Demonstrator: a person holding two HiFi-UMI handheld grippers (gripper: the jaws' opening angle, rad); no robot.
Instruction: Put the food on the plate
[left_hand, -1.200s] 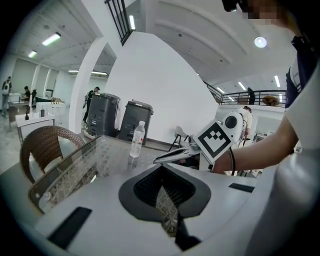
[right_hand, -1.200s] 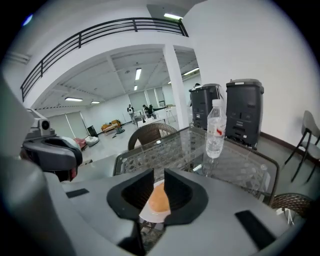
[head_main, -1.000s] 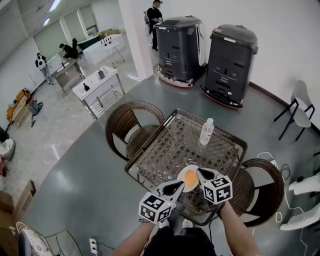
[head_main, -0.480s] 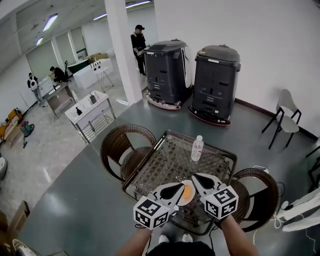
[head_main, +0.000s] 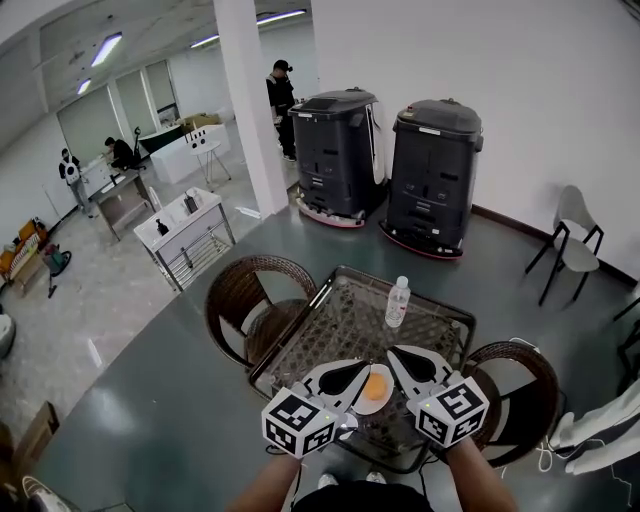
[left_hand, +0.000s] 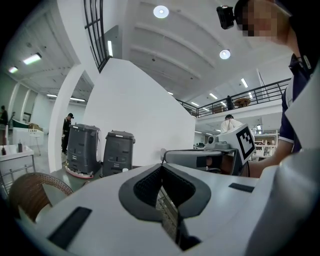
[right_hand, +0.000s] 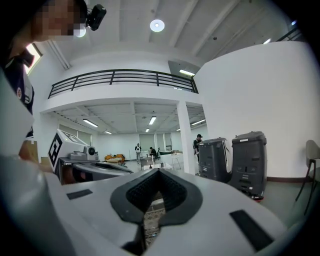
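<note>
A white plate (head_main: 386, 401) lies on the near edge of the wicker table (head_main: 330, 325), with a round orange piece of food (head_main: 376, 386) on it. My left gripper (head_main: 350, 377) hovers over the plate's left rim, shut and holding nothing. My right gripper (head_main: 408, 363) hovers over the right rim, also shut and holding nothing. In the left gripper view the left gripper (left_hand: 163, 172) has its jaws together and points level across the room. The right gripper (right_hand: 158, 192) looks the same in the right gripper view. Neither gripper view shows the plate.
A clear water bottle (head_main: 398, 301) stands at the table's far side. Wicker chairs sit at the left (head_main: 243, 293) and right (head_main: 522, 378). Two tall dark grey machines (head_main: 340, 150) (head_main: 437, 165) stand beyond, by a white pillar (head_main: 252, 110). Several people are far off.
The head view has tilted up and shows more of the room. Both grippers have stayed shut on either side of the plate and come slightly nearer to me.
</note>
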